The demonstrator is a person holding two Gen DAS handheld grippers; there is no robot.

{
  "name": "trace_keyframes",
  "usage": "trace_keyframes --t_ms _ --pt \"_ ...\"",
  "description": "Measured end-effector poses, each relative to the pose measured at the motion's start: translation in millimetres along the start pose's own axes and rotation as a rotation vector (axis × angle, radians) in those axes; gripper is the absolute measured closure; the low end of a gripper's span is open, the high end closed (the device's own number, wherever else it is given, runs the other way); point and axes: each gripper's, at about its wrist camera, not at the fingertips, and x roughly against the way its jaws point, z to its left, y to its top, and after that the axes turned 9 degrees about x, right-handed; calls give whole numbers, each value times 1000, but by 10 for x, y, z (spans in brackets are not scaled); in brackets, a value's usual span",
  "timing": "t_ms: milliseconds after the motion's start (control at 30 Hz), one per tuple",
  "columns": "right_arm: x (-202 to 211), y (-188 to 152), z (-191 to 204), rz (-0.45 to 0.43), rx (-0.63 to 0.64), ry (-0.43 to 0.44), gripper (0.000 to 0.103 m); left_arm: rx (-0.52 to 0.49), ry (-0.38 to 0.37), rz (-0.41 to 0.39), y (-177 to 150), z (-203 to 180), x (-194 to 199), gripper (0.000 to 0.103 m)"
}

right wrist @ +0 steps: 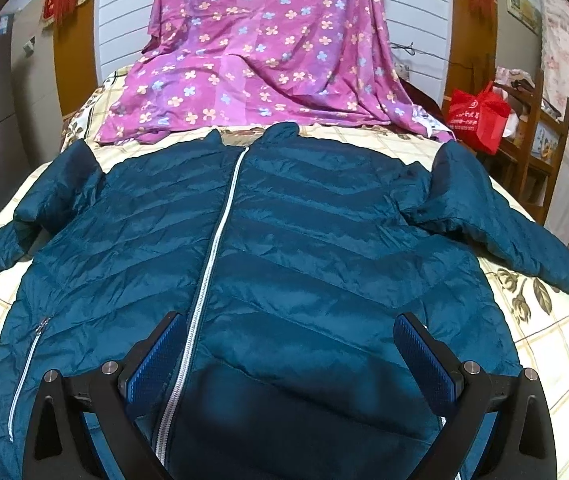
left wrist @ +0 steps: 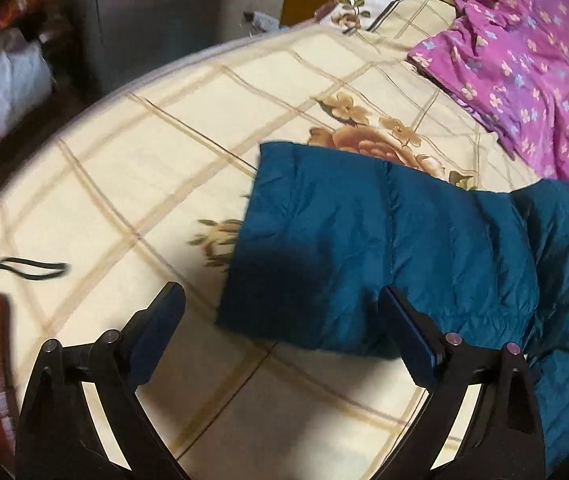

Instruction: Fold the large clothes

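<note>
The teal puffer jacket (right wrist: 268, 248) lay zipped and spread flat on the bed (left wrist: 132, 184), ready for folding, while the left gripper (left wrist: 282, 316) and right gripper (right wrist: 290, 344) hovered with jaws apart, empty.

cream floral bed (right wrist: 524, 344), teal jacket (right wrist: 284, 240) spread flat, purple sheet (right wrist: 264, 60)

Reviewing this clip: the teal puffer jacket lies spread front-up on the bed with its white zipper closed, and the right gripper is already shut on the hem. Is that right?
Not quite. In the right wrist view the right gripper is open, its fingers spread apart over the jacket, gripping nothing. The rest holds: the jacket lies front-up on the bed with its zipper closed.
</note>
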Motion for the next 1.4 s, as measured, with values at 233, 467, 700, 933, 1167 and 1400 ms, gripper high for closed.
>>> trace_keyframes --t_ms 233,467,700,933,1167,1400 --pt "-27 29 16 4 4 5 0 -11 -69 19 46 -165 -134 15" --pt "-41 40 66 3 19 4 0 35 -74 -20 124 -117 -151 89" --pt "-37 42 54 0 -1 5 0 62 15 -207 140 47 258 92" --pt "-21 4 -65 17 -13 -14 0 143 147 -290 328 341 693 92" --pt "-36 -73 -188 66 -33 -7 0 -67 -138 -266 9 -663 1122 93" --pt "33 -212 -210 93 -18 0 0 -300 -454 -190 -790 -2395 1423 93"
